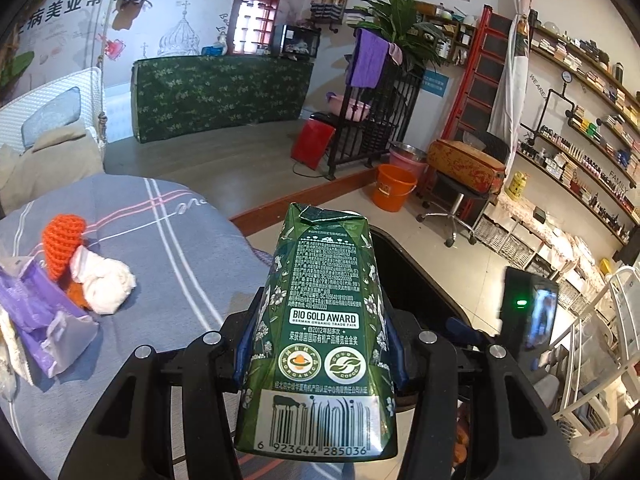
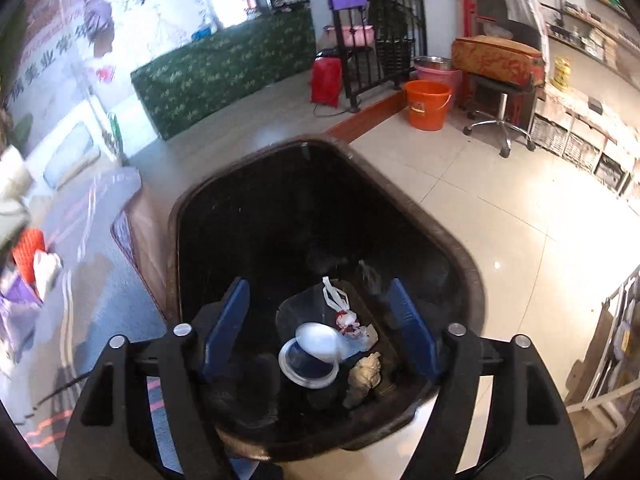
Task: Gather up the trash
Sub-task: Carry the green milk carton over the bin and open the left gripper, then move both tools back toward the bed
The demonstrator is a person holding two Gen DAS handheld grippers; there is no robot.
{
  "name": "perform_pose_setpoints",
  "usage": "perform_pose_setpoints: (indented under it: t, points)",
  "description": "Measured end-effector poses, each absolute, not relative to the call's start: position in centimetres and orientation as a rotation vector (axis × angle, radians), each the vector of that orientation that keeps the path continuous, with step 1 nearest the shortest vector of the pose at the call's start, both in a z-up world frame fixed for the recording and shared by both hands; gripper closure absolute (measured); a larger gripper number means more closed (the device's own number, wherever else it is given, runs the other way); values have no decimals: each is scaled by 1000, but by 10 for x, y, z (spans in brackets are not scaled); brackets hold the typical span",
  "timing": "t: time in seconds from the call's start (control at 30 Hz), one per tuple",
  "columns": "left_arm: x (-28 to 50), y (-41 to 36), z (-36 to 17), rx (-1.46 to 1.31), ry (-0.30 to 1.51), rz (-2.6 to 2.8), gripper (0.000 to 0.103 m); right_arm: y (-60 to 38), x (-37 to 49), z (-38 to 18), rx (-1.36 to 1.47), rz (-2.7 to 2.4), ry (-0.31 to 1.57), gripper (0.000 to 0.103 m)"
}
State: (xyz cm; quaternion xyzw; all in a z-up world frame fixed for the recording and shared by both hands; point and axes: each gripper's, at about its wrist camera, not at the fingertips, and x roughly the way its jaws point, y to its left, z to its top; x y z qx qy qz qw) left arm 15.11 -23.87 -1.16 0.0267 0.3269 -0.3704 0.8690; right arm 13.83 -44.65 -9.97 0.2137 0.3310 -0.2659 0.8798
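Note:
My left gripper [image 1: 320, 340] is shut on a green drink carton [image 1: 320, 328], held upright above the edge of the bed, with the black trash bin [image 1: 416, 280] just behind it. My right gripper [image 2: 320, 332] is open and empty, hovering over the black trash bin [image 2: 460, 264]. Inside the bin lie a clear plastic lid [image 2: 310, 356], a knotted white plastic bag [image 2: 348, 320] and a crumpled paper wad [image 2: 366, 372]. On the bed, at left, lie a purple wrapper [image 1: 36, 308], a crumpled white tissue [image 1: 106, 280] and an orange knitted piece [image 1: 60, 240].
The bed has a grey striped sheet [image 1: 168, 248]. An orange bucket [image 2: 426, 104] and a swivel stool [image 2: 496, 120] stand on the tiled floor beyond the bin. A white rack [image 1: 600, 340] is at the right, and shelves line the right wall.

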Motion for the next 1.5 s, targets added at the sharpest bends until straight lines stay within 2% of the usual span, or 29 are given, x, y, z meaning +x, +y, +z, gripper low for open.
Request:
perform_pose_setpoints:
  t: [0.1,0.37,0.93,0.97,1.0,1.1,1.17,1.5]
  points:
    - [153,-252,-15,54,705,-798,53,-452,125,-86,447,-588,654,26]
    - [158,-292,-21,81,756,-868,53,-466,94,-67,467,-645,607,24]
    - [164,-338,-46,159,849,-898,53,-482,76,-67,490,-691,600,23]
    - [165,-339,-45,161,848,-899,50,-484,75,-67,495,-695,601,23]
    - [165,-340,-44,166,842,-899,39,-484,75,-68,497,-698,600,23]
    - [162,-339,-39,155,806,-900,18,-485,73,-68,500,-704,600,23]
    - [161,-339,-37,156,788,-896,12,-484,73,-67,500,-707,600,23]
    - [160,-318,-25,147,737,-862,6,-475,82,-63,489,-687,606,20]
